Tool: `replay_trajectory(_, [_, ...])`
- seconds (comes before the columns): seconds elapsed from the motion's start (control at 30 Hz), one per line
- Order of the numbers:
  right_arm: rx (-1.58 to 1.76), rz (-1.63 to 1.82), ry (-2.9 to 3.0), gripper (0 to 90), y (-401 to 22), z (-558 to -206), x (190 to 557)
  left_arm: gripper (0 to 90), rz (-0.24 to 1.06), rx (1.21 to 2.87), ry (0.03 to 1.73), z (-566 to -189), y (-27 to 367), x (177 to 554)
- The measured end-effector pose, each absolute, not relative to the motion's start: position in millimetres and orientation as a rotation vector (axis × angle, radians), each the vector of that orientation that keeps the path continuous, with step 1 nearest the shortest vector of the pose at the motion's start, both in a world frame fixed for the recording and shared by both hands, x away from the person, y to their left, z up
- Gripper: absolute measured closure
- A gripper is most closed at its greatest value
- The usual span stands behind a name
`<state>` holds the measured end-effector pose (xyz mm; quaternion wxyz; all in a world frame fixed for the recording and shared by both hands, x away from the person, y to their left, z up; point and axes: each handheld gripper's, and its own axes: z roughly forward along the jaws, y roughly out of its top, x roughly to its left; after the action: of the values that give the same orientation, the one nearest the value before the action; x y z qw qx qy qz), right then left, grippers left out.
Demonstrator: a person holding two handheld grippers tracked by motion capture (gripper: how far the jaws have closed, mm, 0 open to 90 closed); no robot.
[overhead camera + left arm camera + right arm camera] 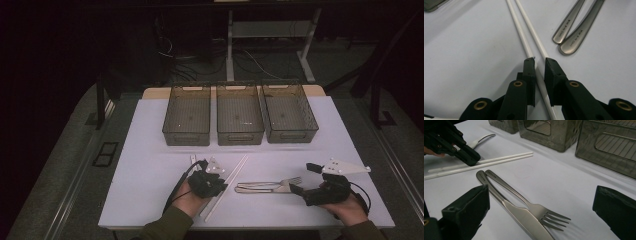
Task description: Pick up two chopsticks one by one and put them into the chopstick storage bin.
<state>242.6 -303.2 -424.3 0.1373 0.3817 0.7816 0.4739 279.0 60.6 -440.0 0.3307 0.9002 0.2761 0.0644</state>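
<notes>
Left hand [189,199] is low over the near edge of the white table [150,150], its left gripper [539,64] angled down onto the white chopsticks [530,32]. Jaws nearly together, one stick between them; whether the pads press on it is unclear. Right hand [350,207] rests at the near right, right gripper [541,205] level, jaws wide apart, holding nothing. Right gripper view adds the fork [534,207] and knife [524,218] lying side by side (a spoon [480,140] sits beyond the chopsticks). High view shows three baskets [240,120] in a row farther back.
</notes>
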Motion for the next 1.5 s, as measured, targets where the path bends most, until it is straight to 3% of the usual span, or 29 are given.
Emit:
replay_trajectory(0.77, [1.102,1.367,2.266,1.1,-301.6,-424.5,242.7,81.9,0.244,2.337,0.838,-439.6,55.4,276.1])
replay_trajectory(0.97, [1.102,1.368,2.267,1.1,-301.2,-424.2,242.3,83.7,0.190,2.299,0.899,-439.2,59.0,280.5])
replay_trajectory(1.5, [1.099,1.374,2.263,1.1,-301.7,-423.8,242.1,84.1,0.192,2.240,0.910,-430.3,63.6,283.9])
